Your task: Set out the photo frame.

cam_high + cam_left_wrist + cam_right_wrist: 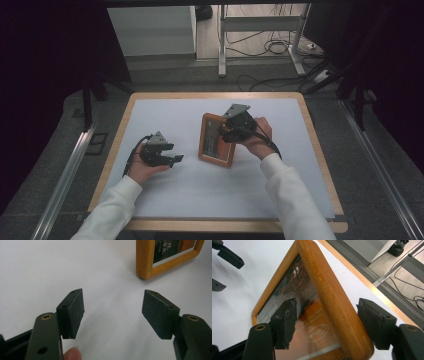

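A wooden picture frame (214, 142) with a dark print lies near the middle of the white mat (165, 115), its right rail seemingly raised. My right gripper (223, 132) is open and straddles that rail (329, 297): one pad (285, 322) is over the glass, the other pad (374, 325) is outside the wood. A gap shows on the glass side. My left gripper (176, 159) rests low on the mat left of the frame, open with nothing between its pads (72, 310). The frame's near corner (145, 262) lies ahead of it to the right.
The mat covers a wooden-edged table (320, 150). Beyond the far edge are a table leg (221, 45), floor cables (270, 47) and a white cabinet (150, 30). Metal rails (65, 180) run along both sides. The left gripper (222, 271) shows at the right gripper view's top left.
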Demonstrator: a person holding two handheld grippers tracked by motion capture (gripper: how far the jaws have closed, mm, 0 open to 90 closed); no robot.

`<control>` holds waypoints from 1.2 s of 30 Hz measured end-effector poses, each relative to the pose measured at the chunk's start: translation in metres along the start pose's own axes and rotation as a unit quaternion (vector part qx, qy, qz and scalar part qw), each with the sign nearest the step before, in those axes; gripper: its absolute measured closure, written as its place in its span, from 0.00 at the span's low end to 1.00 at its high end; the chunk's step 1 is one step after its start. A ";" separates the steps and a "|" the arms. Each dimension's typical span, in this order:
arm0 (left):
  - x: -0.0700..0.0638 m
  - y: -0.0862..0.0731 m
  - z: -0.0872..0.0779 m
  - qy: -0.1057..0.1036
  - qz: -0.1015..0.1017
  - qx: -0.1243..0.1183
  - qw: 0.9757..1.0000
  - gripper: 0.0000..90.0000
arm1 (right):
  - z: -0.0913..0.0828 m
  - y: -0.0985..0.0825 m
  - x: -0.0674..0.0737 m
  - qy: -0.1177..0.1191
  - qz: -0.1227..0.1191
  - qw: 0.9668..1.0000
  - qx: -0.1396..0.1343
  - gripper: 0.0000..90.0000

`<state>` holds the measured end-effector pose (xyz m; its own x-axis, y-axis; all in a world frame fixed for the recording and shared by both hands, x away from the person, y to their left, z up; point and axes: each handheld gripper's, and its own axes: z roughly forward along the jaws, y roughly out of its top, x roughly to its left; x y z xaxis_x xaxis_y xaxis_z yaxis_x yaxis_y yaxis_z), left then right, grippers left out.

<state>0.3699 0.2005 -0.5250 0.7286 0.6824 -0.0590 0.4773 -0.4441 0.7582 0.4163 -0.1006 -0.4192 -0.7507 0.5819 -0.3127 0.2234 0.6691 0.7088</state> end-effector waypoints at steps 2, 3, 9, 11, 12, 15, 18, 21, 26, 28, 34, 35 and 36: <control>0.000 0.000 0.000 -0.001 0.000 0.001 1.000 0.38 | 0.001 0.000 0.000 0.002 0.007 1.000 0.001 0.35; 0.000 0.000 0.001 -0.001 0.000 0.001 1.000 0.37 | 0.002 -0.001 0.000 0.002 0.006 1.000 0.000 0.35; -0.001 0.000 0.000 0.000 0.001 0.001 1.000 0.37 | -0.001 -0.003 -0.001 0.002 0.011 1.000 -0.004 0.29; -0.002 0.000 0.000 0.001 0.001 0.000 1.000 0.37 | -0.006 -0.004 -0.002 -0.001 0.032 0.999 -0.017 0.26; -0.003 0.001 -0.001 0.004 0.004 0.001 1.000 0.37 | -0.010 -0.005 -0.004 -0.001 0.046 0.999 -0.026 0.25; -0.006 0.001 -0.001 0.007 0.012 0.003 1.000 0.37 | -0.022 -0.010 -0.006 -0.007 0.063 0.997 -0.041 0.22; -0.010 0.002 0.000 0.008 0.020 0.007 1.000 0.36 | -0.034 -0.019 -0.004 -0.009 0.077 0.996 -0.052 0.21; -0.014 0.001 0.000 0.006 0.021 0.008 1.000 0.36 | -0.044 -0.030 0.000 -0.007 0.093 0.994 -0.059 0.21; -0.020 -0.001 -0.001 0.003 0.024 0.014 1.000 0.36 | -0.055 -0.055 0.006 0.011 0.125 0.989 -0.073 0.23; -0.022 -0.002 -0.002 0.003 0.025 0.010 1.000 0.36 | -0.057 -0.065 0.009 0.015 0.132 0.988 -0.078 0.24; -0.027 -0.006 -0.005 0.002 0.018 0.010 1.000 0.36 | -0.059 -0.093 0.015 0.046 0.159 0.981 -0.099 0.30; -0.028 -0.007 -0.005 0.003 0.016 0.011 1.000 0.36 | -0.059 -0.098 0.015 0.050 0.166 0.979 -0.103 0.32; -0.029 -0.008 -0.006 0.004 0.015 0.012 1.000 0.36 | -0.059 -0.104 0.016 0.052 0.171 0.978 -0.106 0.37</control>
<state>0.3421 0.1876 -0.5257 0.7388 0.6731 -0.0319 0.4671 -0.4774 0.7442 0.3445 -0.1878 -0.4603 -0.7163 0.6974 0.0238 0.3472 0.3267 0.8790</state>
